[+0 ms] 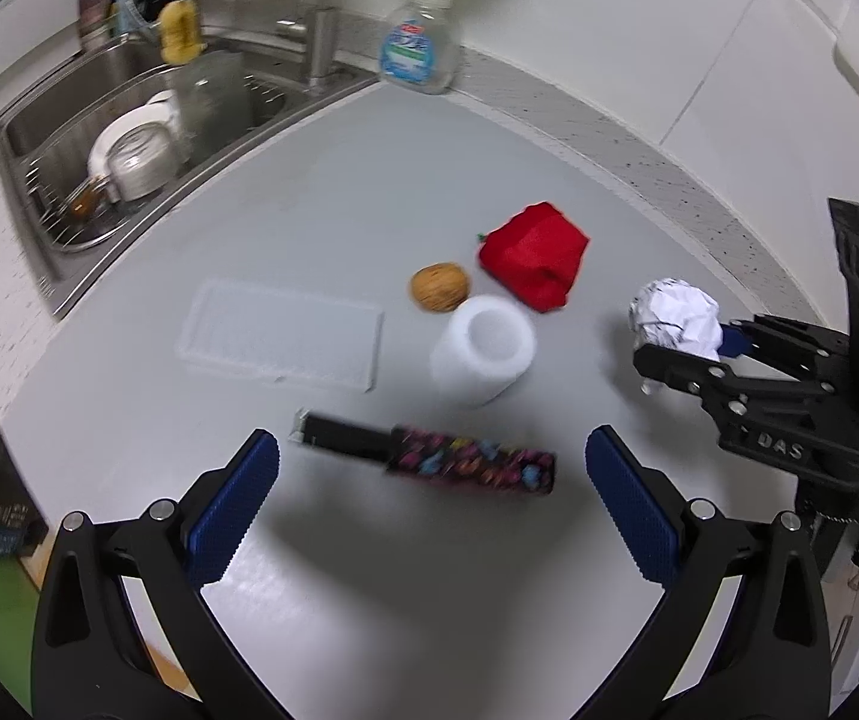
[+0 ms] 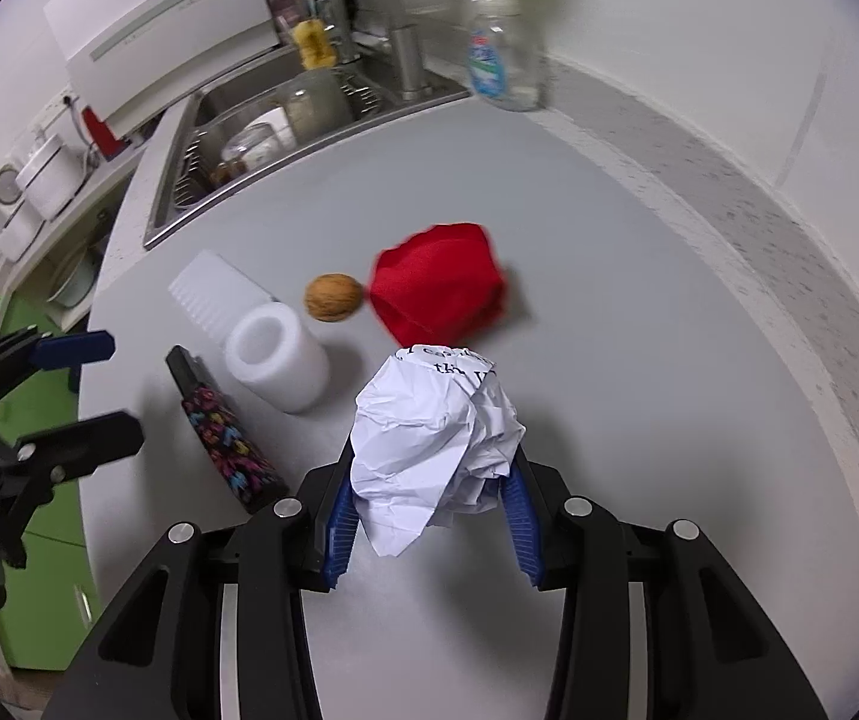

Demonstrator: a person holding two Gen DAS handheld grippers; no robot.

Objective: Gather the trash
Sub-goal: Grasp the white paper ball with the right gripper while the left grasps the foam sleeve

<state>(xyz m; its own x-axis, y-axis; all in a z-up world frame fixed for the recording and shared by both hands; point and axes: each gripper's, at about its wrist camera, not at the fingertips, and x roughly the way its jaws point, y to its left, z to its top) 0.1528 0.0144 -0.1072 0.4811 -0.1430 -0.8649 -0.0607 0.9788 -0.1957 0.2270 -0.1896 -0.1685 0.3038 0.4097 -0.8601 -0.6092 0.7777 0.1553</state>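
A crumpled white paper ball with printed text sits between the blue pads of my right gripper, which is shut on it just over the grey counter. The left wrist view shows the same ball in the right gripper at the right. My left gripper stands wide open above a dark wrapper with a colourful pattern, not touching it. A red crumpled piece, a walnut and a white cup lie beyond.
A clear plastic tray lies left of the cup. The steel sink with dishes fills the far left. A soap pump bottle stands at the back by the wall. The counter edge drops off at the left, over green cabinet fronts.
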